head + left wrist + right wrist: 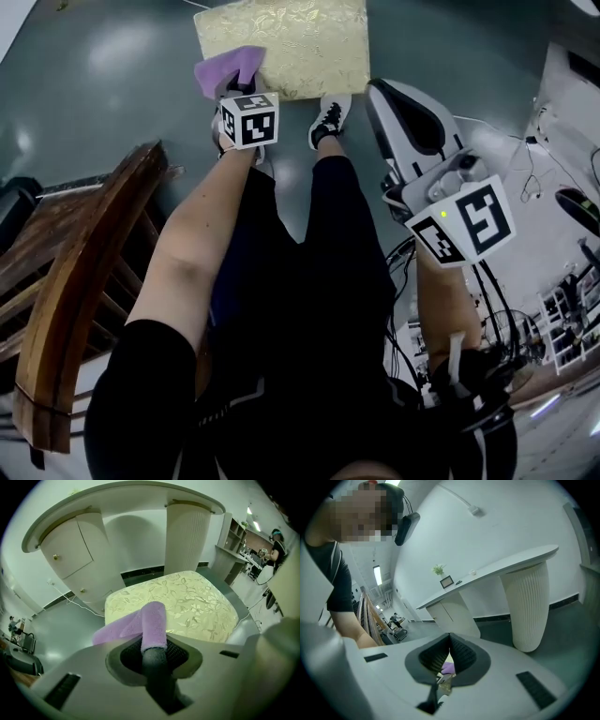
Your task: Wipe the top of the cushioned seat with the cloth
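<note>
left claw [155, 645] clamped on cloth [136, 626] at seat [192, 597] corner | right claw [449, 643] closed; empty

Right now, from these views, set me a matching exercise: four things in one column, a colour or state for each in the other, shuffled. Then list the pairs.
1. cloth
2. seat
3. chair
4. right gripper

A. brown wood
B. shut, empty
C. purple, held in the left gripper
D. gold, patterned

Pairs: 1-C, 2-D, 3-A, 4-B
</note>
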Demonstrator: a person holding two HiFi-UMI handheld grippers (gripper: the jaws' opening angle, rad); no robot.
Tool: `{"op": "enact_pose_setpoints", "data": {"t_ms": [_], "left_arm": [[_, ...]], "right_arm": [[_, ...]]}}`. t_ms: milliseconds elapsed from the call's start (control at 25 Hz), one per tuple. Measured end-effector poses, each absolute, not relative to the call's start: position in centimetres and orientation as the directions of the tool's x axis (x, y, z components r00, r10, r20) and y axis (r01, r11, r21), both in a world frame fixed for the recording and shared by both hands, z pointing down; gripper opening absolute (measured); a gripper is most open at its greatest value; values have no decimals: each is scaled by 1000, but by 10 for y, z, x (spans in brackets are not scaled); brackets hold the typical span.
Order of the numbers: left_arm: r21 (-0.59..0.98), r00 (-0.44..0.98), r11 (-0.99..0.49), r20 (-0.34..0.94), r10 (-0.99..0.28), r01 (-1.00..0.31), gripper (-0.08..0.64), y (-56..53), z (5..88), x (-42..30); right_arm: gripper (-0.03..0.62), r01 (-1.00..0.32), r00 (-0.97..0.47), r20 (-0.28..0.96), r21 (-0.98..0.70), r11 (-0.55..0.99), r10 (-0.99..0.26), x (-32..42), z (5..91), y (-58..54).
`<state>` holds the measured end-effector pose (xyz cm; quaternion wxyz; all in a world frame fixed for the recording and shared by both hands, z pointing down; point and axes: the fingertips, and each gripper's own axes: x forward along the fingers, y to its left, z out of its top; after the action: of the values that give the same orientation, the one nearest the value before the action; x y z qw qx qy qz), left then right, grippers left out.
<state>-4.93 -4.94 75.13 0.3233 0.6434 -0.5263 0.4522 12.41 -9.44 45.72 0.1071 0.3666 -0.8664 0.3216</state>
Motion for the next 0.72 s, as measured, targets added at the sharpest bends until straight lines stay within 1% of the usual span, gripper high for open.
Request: {"op": "enact_pose_setpoints", "data": {"t_ms": [160, 480, 600, 720], "left_arm": [[-59, 36, -241, 928, -371, -969, 83, -58, 752, -29], [-9, 88, -260, 929, -360, -966, 83, -68, 752, 41], [52, 176, -341, 923, -342, -939, 83, -67, 749, 81], [117, 264, -438, 919, -292, -891, 83, -65, 749, 122]], "right_arm": [[6, -729, -680, 431, -485, 483, -593, 155, 464, -94], [6, -758, -643, 443, -486, 435, -625, 202, 472, -97], [6, -762, -635, 444, -496, 416, -633, 213, 474, -98], [6, -768, -625, 440, -494, 408, -644, 223, 473, -100]]}}
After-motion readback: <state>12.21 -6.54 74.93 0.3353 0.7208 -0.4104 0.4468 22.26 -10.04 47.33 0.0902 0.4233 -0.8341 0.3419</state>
